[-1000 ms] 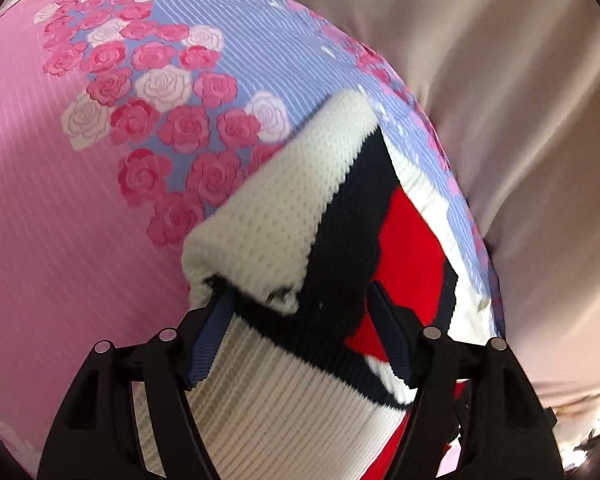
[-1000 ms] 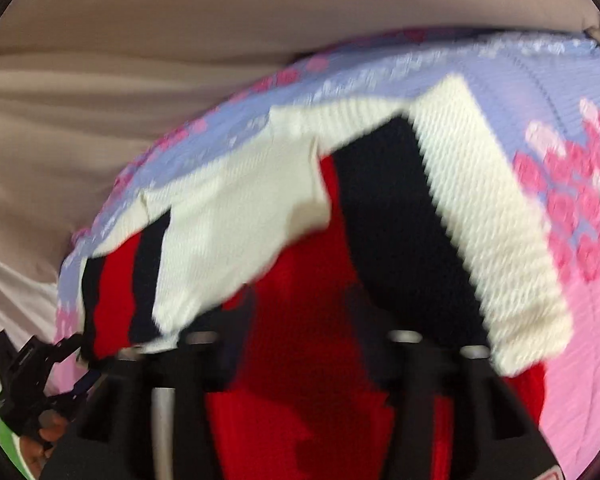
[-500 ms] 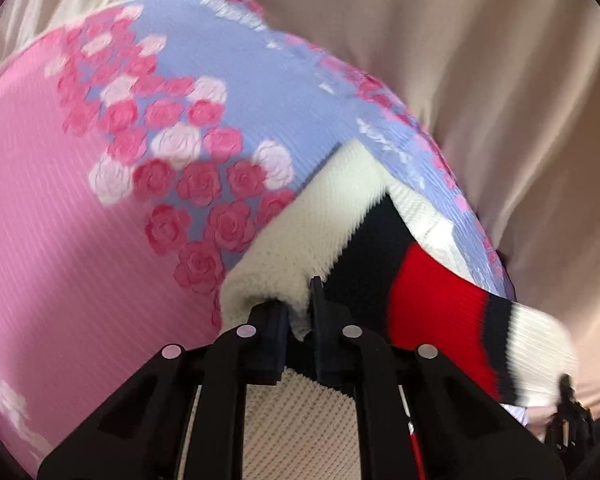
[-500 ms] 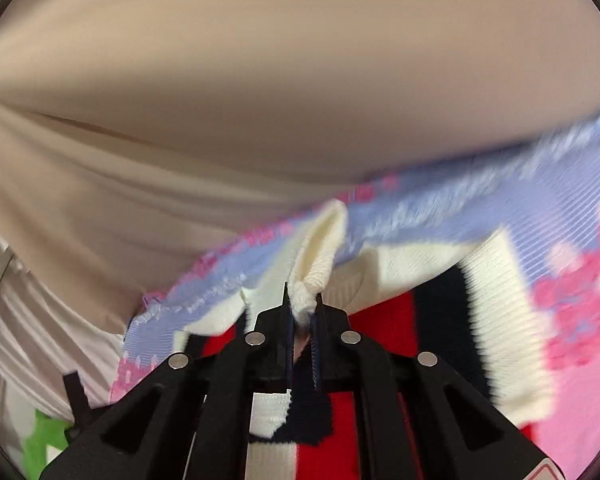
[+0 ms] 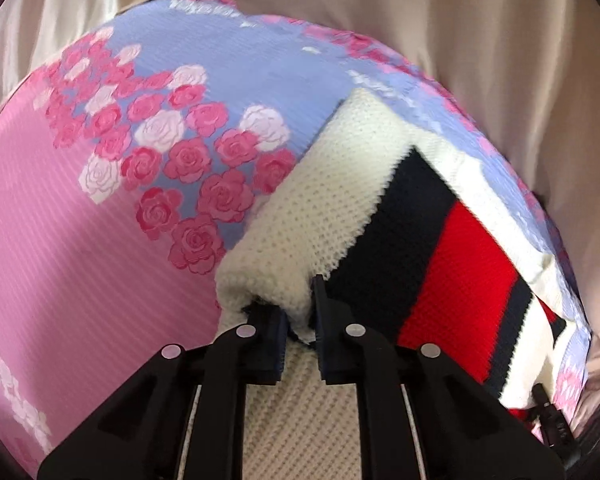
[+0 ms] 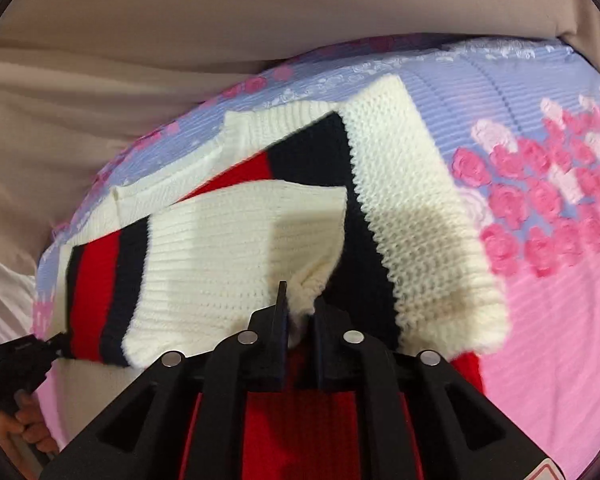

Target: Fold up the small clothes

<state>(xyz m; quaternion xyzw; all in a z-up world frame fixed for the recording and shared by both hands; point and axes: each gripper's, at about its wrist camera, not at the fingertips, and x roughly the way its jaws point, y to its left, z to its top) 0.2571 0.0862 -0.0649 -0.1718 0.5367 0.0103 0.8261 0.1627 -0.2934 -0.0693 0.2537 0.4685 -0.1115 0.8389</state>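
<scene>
A small knit sweater (image 5: 380, 216) in cream, navy and red stripes lies on a floral pink and lilac cloth (image 5: 100, 240). My left gripper (image 5: 300, 312) is shut on a cream fold at the sweater's edge. In the right wrist view the sweater (image 6: 412, 208) has a cream sleeve folded across its body. My right gripper (image 6: 300, 304) is shut on a bunched cream corner of that folded part. The other gripper (image 6: 16, 364) shows at the far left edge there, at the striped cuff.
Beige draped fabric (image 5: 460, 20) rises behind the floral cloth and surrounds its far edge (image 6: 260, 12). The pink part of the cloth (image 6: 540, 340) stretches beside the sweater.
Both grippers went from open around the sweater to shut on cream folds. The right gripper has carried its fold over the sweater's body, and the fabric now lies flatter.
</scene>
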